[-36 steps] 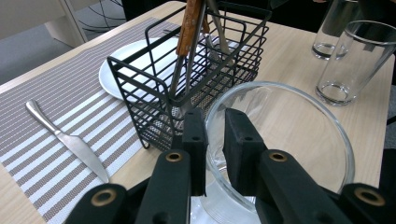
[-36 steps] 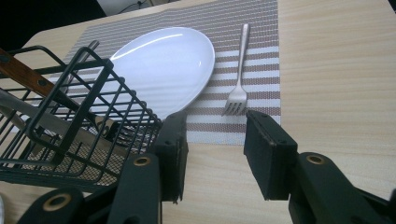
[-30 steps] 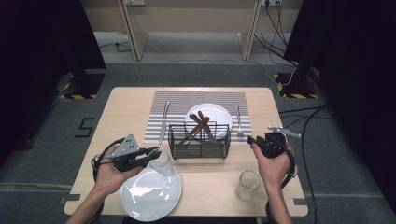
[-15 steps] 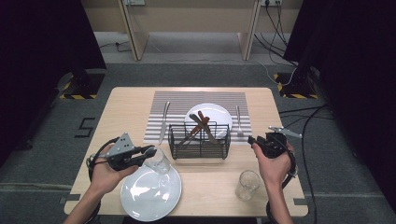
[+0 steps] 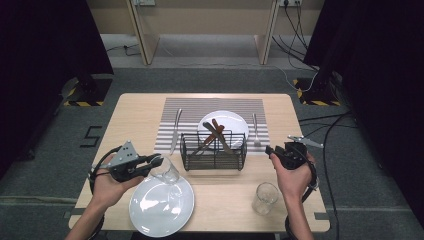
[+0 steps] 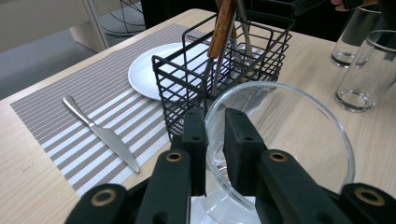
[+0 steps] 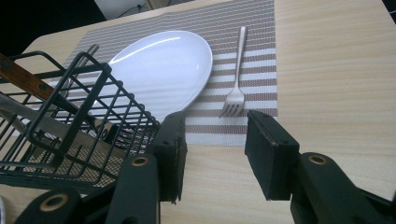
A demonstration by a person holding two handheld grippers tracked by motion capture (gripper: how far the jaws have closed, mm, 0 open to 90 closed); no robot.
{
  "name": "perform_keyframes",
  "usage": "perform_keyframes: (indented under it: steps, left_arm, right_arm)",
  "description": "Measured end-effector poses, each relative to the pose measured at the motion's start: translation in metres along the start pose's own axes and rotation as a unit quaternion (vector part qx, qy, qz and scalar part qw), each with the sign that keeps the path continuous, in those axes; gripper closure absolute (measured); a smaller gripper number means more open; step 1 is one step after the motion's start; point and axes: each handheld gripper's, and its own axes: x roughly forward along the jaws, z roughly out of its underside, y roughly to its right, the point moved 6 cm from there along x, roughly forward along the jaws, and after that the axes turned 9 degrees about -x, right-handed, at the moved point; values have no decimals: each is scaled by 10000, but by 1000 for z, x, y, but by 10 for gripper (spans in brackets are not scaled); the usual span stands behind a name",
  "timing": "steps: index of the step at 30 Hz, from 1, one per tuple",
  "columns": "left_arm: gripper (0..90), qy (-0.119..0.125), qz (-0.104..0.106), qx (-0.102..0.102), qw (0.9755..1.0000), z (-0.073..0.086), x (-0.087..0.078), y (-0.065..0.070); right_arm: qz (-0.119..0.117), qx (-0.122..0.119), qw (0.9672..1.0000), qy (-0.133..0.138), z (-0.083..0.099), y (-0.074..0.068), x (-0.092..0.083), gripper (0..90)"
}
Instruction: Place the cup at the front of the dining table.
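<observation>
Glass (image 6: 280, 154) rim between left gripper (image 6: 215, 140) fingers, beside basket (image 6: 219, 70).

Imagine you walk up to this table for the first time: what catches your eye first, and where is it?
First, the clear drinking glass at the near left, tipped on its side, its rim pinched in the shut jaws of the left gripper above a white plate. Next, the black wire basket mid-table, holding wooden-handled utensils. The right gripper hovers open, holding nothing.
</observation>
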Motion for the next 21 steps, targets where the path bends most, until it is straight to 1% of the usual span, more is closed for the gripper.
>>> perform_keyframes:
  steps: [3, 5, 8, 11, 15, 21]
  left_arm:
    - [789, 8, -36, -30, 10000, 1, -2, -4]
    - [789, -11, -71, -14, 10000, 1, -3, -6]
    - [789, 31, -94, -26, 9999, 0, -4, -9]
    - [789, 69, -106, 14, 9999, -2, -5, -9]
    - [789, 48, -122, 21, 9999, -3, -4, -11]
    - [789, -7, -158, -20, 9999, 0, -2, -15]
  right_arm:
    - [2, -12, 10000, 9, 0, 0, 0, 582]
    - [-6, -6, 10000, 3, 0, 0, 1, 582]
    - [-7, -21, 10000, -10, 1, 0, 2, 582]
    - [-5, -15, 10000, -10, 1, -1, 2, 582]
    - [3, -26, 10000, -7, 1, 0, 1, 583]
    - [-8, -21, 10000, -5, 1, 0, 1, 583]
